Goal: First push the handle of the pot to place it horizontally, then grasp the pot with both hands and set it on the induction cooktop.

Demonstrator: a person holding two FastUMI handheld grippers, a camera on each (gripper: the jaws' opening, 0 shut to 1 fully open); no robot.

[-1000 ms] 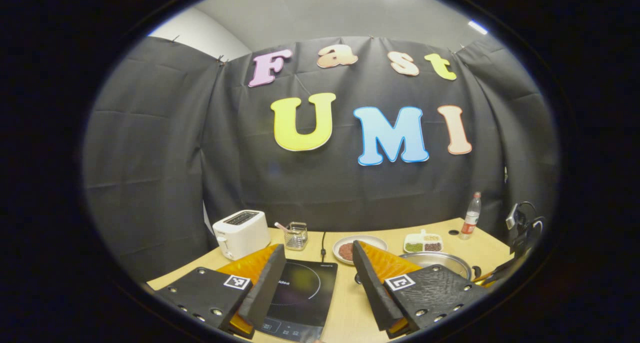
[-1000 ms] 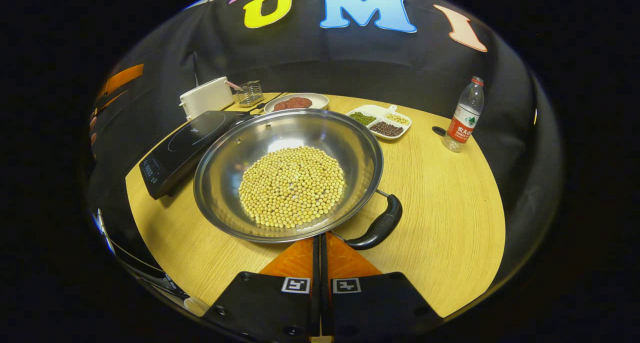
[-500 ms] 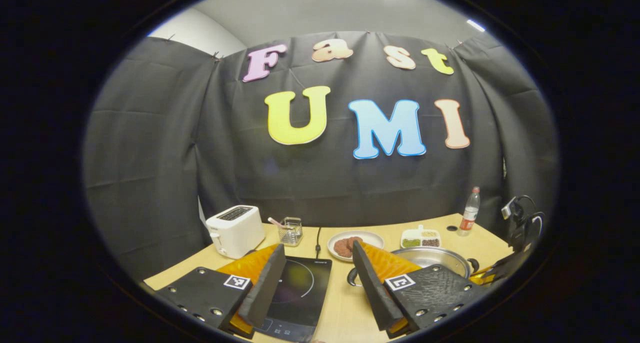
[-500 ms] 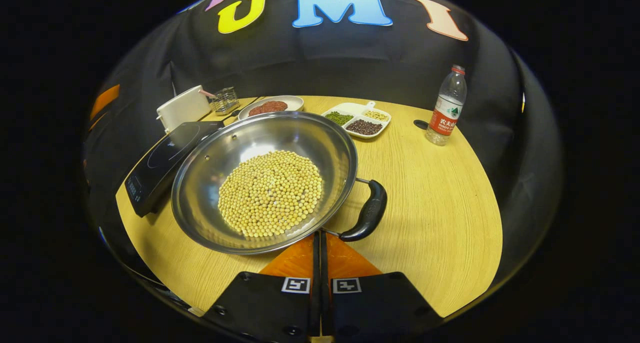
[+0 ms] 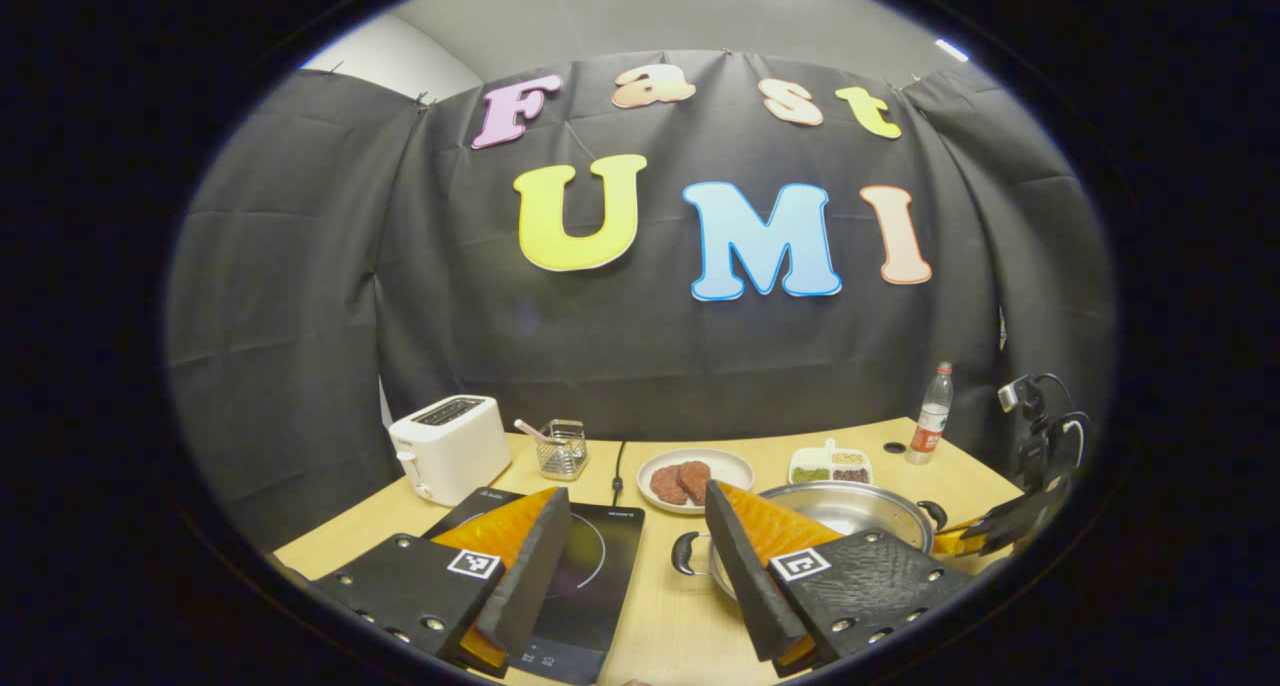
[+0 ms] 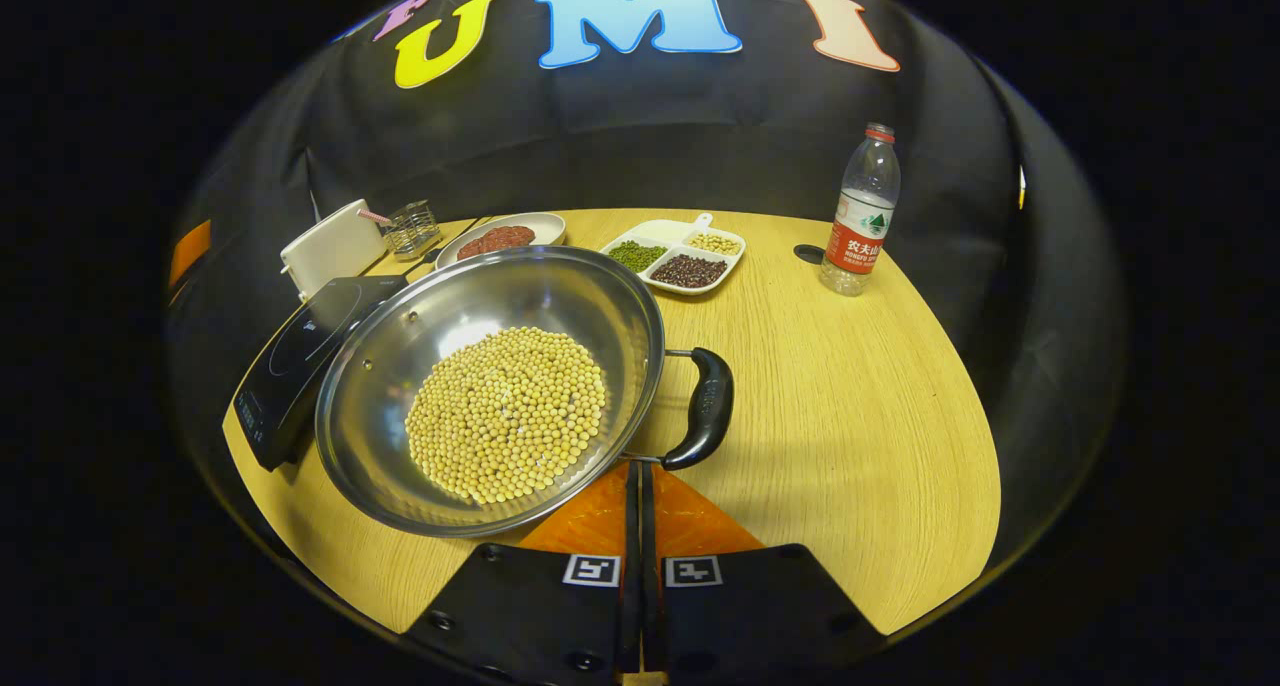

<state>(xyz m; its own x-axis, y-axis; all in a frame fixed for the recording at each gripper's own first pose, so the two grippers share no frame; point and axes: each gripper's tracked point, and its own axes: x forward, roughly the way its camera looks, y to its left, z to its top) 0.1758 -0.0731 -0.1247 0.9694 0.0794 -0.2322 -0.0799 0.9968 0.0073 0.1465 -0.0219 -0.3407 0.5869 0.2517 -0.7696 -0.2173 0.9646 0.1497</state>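
Right gripper view: right gripper [image 6: 640, 486], fingers pressed together, is resting its tips at the near end of the pot's black handle [image 6: 703, 409]. Pot [image 6: 490, 386], steel, is holding soybeans [image 6: 508, 413] and sitting on the table [image 6: 850, 406] just beside the induction cooktop [image 6: 300, 356]. Left gripper [image 5: 630, 556], spread wide, is hovering between cooktop and pot. Advice: nudging the handle low and slowly should be turning the pot without spilling beans. Beyond: bean tray [image 6: 675, 256], meat plate [image 6: 500, 238], bottle [image 6: 858, 216], toaster [image 5: 450, 446].
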